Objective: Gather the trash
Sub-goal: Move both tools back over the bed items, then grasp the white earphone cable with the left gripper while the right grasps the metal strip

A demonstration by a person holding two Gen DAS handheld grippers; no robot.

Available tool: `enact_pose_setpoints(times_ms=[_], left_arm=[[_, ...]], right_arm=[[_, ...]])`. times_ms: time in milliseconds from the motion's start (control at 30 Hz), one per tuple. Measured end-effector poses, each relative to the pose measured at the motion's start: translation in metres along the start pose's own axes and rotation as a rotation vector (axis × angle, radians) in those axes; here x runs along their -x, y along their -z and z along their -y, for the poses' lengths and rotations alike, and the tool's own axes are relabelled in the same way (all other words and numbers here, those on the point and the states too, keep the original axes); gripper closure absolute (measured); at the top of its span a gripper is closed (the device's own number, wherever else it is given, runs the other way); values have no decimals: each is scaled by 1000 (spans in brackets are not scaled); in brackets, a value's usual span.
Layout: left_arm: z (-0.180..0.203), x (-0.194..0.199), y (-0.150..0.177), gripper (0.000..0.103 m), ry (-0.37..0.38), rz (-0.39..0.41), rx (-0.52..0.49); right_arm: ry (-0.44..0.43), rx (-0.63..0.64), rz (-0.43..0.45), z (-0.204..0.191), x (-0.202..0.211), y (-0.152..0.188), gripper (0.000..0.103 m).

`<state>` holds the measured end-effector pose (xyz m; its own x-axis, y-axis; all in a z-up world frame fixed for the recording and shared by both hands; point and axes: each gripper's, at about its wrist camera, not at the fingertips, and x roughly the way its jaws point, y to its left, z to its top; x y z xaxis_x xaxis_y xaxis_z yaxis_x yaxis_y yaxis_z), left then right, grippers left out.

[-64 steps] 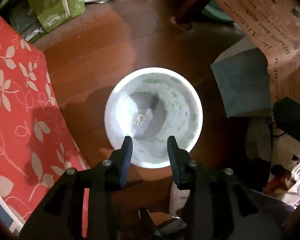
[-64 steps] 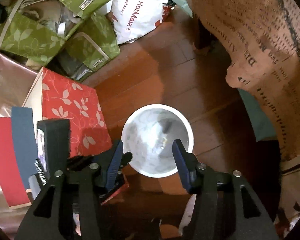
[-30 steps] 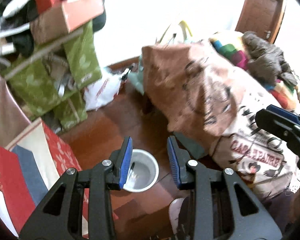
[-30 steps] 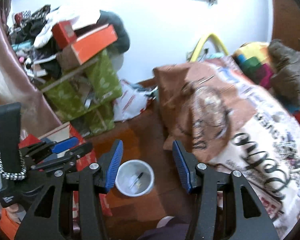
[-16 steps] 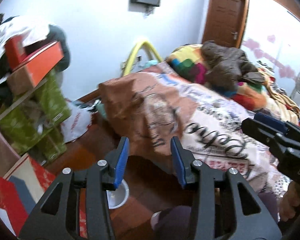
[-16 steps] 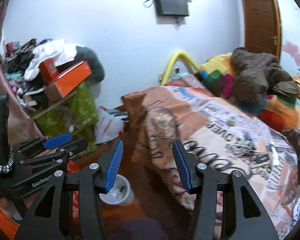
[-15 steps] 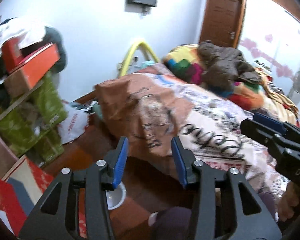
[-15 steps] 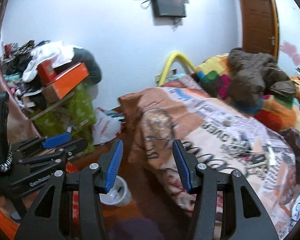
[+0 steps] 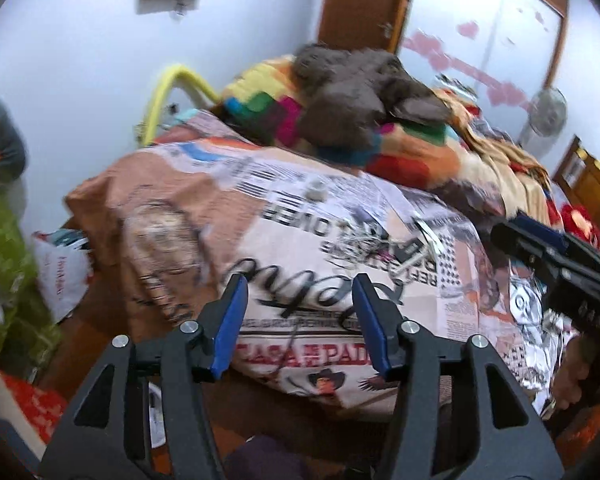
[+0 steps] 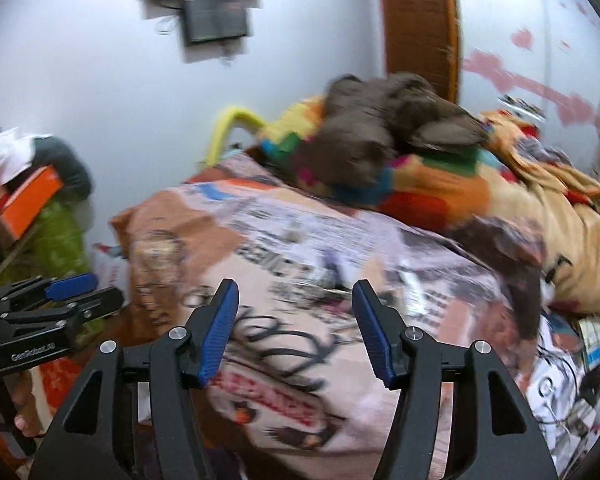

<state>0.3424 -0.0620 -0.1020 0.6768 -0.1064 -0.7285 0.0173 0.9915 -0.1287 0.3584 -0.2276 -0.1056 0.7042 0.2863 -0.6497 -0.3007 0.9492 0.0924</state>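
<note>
Left wrist view: left gripper (image 9: 298, 322) empty, jaws opening, aimed over a bed with a newsprint-pattern cover (image 9: 308, 240); small scraps of trash (image 9: 380, 240) scattered mid-cover beyond the fingertips, a white bin (image 9: 155, 412) partly hidden low on the floor behind the left finger, right gripper (image 9: 556, 256) at the right edge. Right wrist view, blurred: right gripper (image 10: 296, 326) likewise empty and opening above the same cover (image 10: 284, 320), trash (image 10: 320, 284) only faintly discernible ahead, left gripper (image 10: 60, 300) at the left edge, brown clothing (image 10: 380, 136) heaped on a multicoloured blanket (image 10: 432, 188) further back.
</note>
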Motion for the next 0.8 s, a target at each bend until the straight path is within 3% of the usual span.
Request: enact_pose_setpoints(times_ms=[233,433,533,800], left_arm=[[24,-80,-3,49,44,-149,-61],[34,-137,-5,49,69,-232,-68],[38,-165,-6,49,118,-282,-59],[45,-215,-12,49,119,-298,-63]], right_arm=[[83,-93,-92,65,-37,18,48],[67,-166,-176,95,-72,33,48],[73,-170,-197,101,-87,37,48],[40,-203,-229,114,-131,41,48]])
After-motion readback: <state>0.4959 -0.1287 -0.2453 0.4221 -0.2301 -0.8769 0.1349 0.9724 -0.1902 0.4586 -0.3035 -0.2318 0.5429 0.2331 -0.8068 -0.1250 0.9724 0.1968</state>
